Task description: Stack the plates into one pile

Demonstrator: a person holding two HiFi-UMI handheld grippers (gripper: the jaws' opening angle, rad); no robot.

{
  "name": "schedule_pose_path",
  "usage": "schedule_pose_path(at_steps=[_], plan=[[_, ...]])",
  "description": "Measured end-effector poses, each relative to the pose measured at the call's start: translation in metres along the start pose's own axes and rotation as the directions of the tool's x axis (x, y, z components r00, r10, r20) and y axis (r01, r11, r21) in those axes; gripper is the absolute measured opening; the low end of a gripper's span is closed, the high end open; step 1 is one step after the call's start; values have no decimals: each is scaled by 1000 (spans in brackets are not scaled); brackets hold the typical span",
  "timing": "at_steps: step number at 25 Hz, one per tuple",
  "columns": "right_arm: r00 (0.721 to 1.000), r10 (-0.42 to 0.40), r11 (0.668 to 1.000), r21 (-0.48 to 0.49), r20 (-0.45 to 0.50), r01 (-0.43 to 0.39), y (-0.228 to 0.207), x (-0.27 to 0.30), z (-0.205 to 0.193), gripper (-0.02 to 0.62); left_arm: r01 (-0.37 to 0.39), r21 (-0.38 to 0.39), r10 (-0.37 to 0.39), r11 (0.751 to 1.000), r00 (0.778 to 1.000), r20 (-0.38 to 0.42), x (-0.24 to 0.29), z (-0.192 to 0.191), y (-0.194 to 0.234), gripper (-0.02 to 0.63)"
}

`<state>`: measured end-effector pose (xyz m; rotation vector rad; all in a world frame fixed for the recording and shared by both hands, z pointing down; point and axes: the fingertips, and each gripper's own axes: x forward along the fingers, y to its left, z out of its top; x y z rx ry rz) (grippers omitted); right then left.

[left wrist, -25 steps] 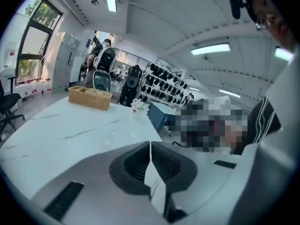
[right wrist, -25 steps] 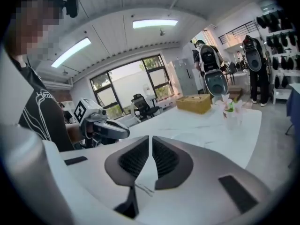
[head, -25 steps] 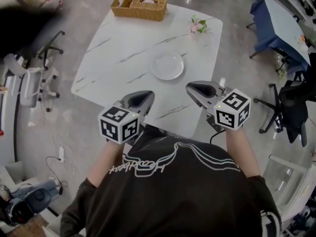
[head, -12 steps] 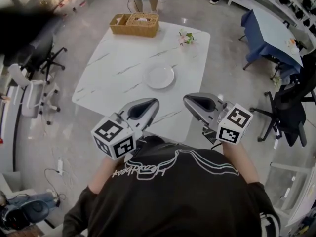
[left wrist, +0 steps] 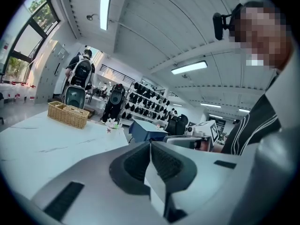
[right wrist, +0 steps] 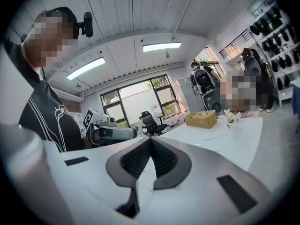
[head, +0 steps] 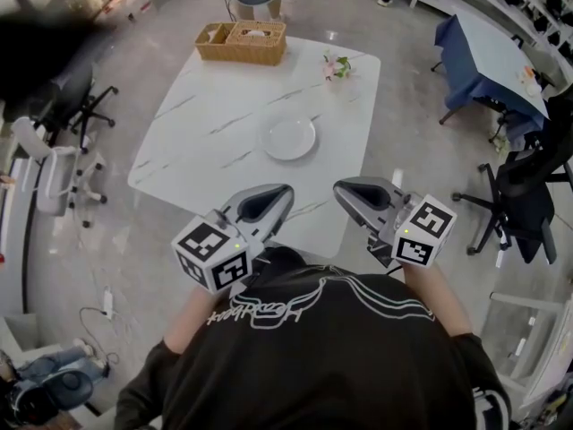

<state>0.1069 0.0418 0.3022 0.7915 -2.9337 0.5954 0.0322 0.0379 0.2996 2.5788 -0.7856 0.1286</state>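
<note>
The left gripper [head: 279,193] is held out in front of the person's chest. It is close to level, with its marker cube nearest the body and its tip over the near edge of the white marble-patterned table [head: 206,141]. The tip angles inward toward the other tool. Its jaws are pressed together with nothing between them, as the left gripper view [left wrist: 150,144] shows. The bare left forearm runs back into a black sleeve.

Ahead and between the two tools, the white plate [head: 289,138] lies flat near the table's middle, well apart from both. Whether it is one plate or several cannot be told.

The right gripper [head: 345,189] mirrors the left. It is roughly level and angled inward, its tip near the left one but not touching. Its jaws are closed on nothing [right wrist: 151,139].

A wicker basket [head: 242,41] and a small bunch of flowers [head: 336,66] sit at the table's far edge.
</note>
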Motion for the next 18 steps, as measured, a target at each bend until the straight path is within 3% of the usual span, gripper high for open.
schedule_pose_path(at_steps=[18], plan=[[998,-54,998,38,-27,55,-17,4,-17,26,-19,-23,18,1000,999,-51,9,-18,20,31]])
